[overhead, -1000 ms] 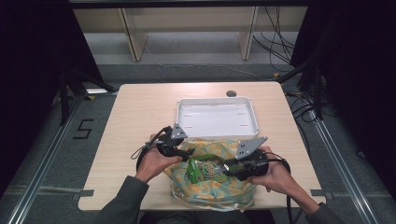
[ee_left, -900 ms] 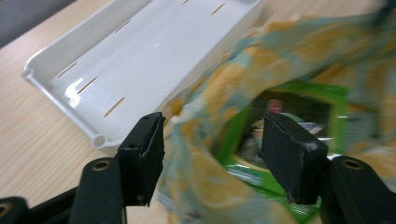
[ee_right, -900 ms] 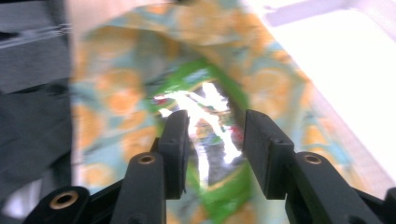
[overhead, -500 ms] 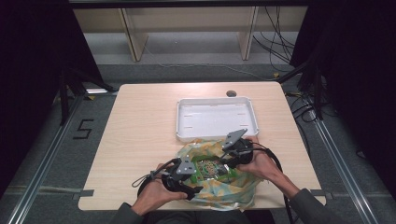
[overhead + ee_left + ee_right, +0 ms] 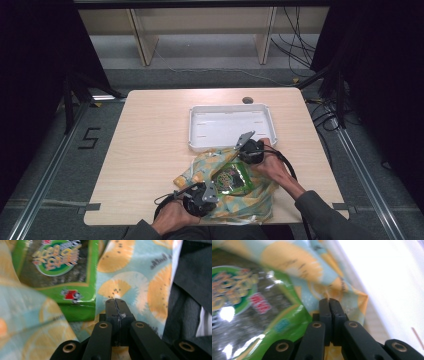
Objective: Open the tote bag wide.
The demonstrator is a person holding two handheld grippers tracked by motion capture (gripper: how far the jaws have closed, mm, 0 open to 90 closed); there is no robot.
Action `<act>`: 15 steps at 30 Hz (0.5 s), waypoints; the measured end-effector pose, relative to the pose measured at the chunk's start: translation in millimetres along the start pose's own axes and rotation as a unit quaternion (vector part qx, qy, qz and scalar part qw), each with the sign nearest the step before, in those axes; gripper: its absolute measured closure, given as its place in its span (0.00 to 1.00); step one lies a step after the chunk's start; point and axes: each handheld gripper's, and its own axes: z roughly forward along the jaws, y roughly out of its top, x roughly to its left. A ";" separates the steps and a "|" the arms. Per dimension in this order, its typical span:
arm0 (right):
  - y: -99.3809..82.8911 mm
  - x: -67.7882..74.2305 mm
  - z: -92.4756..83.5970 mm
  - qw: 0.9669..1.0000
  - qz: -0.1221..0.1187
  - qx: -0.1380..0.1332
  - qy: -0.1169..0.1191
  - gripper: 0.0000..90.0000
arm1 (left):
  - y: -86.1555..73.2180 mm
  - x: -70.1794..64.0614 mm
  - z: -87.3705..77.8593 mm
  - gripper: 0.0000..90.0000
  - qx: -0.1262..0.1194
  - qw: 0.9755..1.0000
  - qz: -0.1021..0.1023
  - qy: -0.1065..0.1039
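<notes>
Fruit-print bag (image 5: 235, 200) edges pinched in left claw (image 5: 209, 192) and right claw (image 5: 243, 149)

White tray (image 5: 197, 131) blocks beyond bag (image 5: 250, 207); bare tabletop (image 5: 145, 145) left free.

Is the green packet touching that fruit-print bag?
Touching. The high view shows the green packet lying on the bag; the left gripper view shows the bag's cloth folded over the packet's edge.

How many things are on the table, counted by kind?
Printed bag: 1
Green packet: 1
White tray: 1
Total: 3
</notes>
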 end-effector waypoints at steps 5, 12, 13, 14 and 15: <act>-0.9 -11.9 5.2 0.999 0.028 0.000 -0.016 1.00 | -0.6 -4.3 -1.6 0.99 -0.003 1.000 0.004 -0.001; 5.0 -3.4 -8.2 0.998 0.037 -0.052 0.001 0.84 | 4.2 5.5 -18.2 0.77 -0.055 0.997 -0.048 0.034; 6.6 -0.4 -12.8 0.998 0.042 -0.055 0.011 0.80 | 4.9 6.4 -21.8 0.74 -0.062 0.996 -0.053 0.041; 8.3 3.5 -16.7 0.997 0.045 -0.057 0.018 0.76 | 5.2 6.1 -24.7 0.71 -0.078 0.994 -0.065 0.047; 9.2 6.0 -21.0 0.996 0.037 -0.068 0.036 0.75 | 5.5 6.0 -28.8 0.71 -0.083 0.992 -0.074 0.055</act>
